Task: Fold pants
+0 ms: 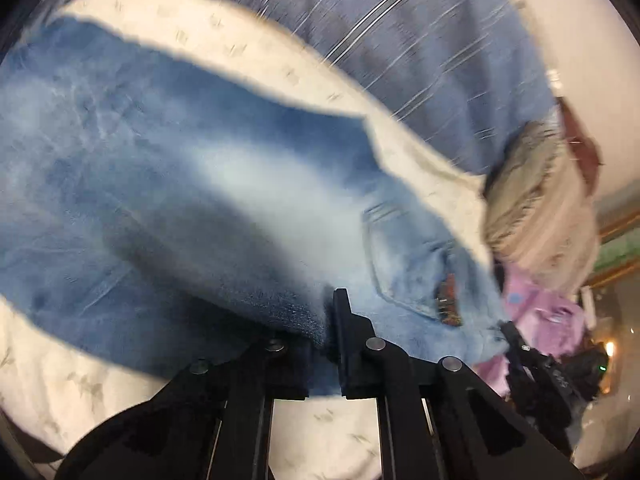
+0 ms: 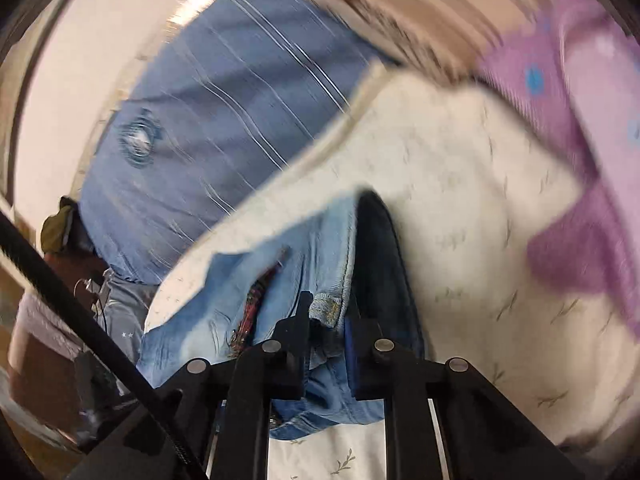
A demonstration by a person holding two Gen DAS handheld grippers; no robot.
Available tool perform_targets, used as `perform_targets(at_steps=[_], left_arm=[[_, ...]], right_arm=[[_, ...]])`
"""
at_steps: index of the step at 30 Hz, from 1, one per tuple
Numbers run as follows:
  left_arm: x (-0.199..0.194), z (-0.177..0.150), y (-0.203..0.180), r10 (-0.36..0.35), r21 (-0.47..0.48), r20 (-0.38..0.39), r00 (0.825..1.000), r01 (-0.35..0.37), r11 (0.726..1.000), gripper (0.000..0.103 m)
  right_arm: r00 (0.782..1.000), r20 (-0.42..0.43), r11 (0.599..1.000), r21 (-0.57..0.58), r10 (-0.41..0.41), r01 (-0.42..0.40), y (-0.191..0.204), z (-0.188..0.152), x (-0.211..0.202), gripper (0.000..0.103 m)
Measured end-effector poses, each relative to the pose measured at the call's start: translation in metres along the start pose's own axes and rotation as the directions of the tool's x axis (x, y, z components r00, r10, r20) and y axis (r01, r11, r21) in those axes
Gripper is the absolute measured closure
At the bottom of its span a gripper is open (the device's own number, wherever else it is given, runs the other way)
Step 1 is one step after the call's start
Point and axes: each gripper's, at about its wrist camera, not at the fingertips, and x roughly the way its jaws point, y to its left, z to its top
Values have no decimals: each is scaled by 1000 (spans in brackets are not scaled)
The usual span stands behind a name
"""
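Faded blue jeans (image 1: 180, 168) lie spread across a cream bed sheet (image 1: 240, 40), the back pocket (image 1: 404, 264) towards the right. My left gripper (image 1: 324, 332) is shut on a thick fold of the denim at the near edge; cloth covers its left finger. In the right wrist view the jeans (image 2: 288, 264) hang bunched, and my right gripper (image 2: 330, 320) is shut on the waistband by a belt loop. The right gripper (image 1: 516, 340) also shows at the jeans' right end in the left wrist view. Both views are blurred.
A blue striped blanket (image 1: 420, 40) lies along the far side of the bed, seen too as blue striped cloth (image 2: 224, 120). A purple cloth (image 2: 580, 220) sits on the sheet (image 2: 460, 200) at right. A grey-beige garment (image 1: 524, 184) lies by the bed's right end.
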Motion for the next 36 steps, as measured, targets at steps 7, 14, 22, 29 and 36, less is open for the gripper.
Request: perform_targets(at_steps=[7,14,22,29,36], left_arm=[[37,-38,11,143,103,-98,985,-133,986,94],[10,-38,2,111,124,-58,992,-103,987,74],[-107,-7,61,157,57,149,976,-167,984,52],[-141,48,134,334,-152,145,932,-312,938,53],[-126,65,196,275,-354,71,959,-234,906,55]], right_arm=[[947,-165,961,-51,-275,271,-6,-22,37,89],[940,-1,937,-87,-340,339,7,-20,17,52],[998,66,936,-351,10,14,90,-47,-6,23],[950,-280,796,-539,139,-276,207,-101,67,23],[884,-463,636,-665,61,-391,286,-184,142,39]])
